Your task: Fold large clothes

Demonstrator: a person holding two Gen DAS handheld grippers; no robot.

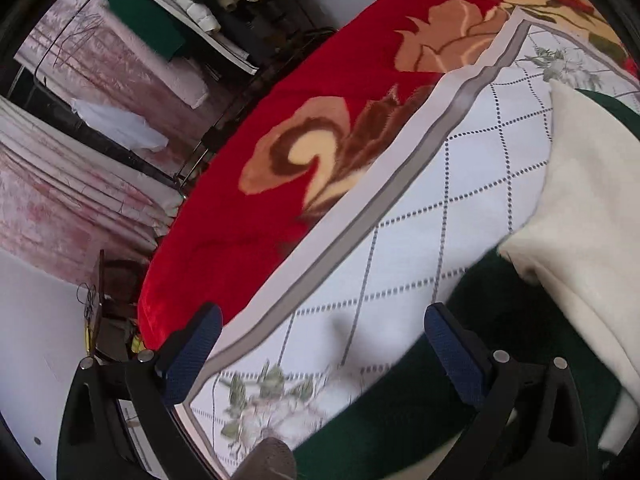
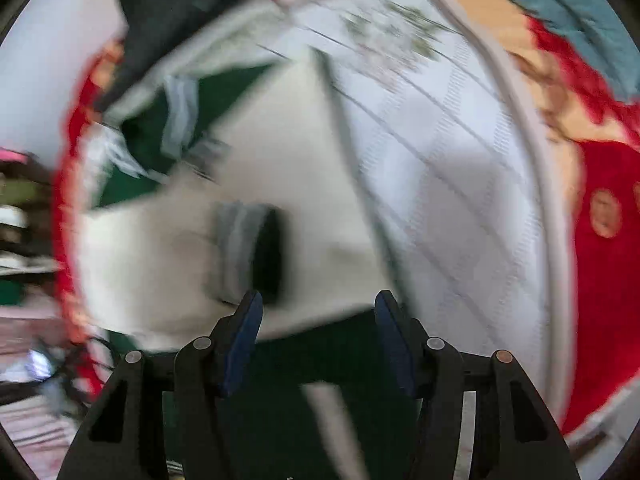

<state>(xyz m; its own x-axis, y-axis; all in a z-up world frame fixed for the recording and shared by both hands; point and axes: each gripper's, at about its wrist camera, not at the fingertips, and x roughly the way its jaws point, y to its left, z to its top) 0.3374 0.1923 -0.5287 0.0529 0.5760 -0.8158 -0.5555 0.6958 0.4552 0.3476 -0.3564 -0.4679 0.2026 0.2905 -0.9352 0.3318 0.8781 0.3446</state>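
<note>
diagonally, green-cream garment (image 1: 580,216) lies across sheet (image 1: 420,216).

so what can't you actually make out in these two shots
- Right wrist view: motion blur smears the green and cream garment; its folds and the grey-striped patch are unreadable.
- Left wrist view: the same garment is cut off by the right edge, so its full shape is hidden.
- Left wrist view: rack clothes are too small to identify.
</note>
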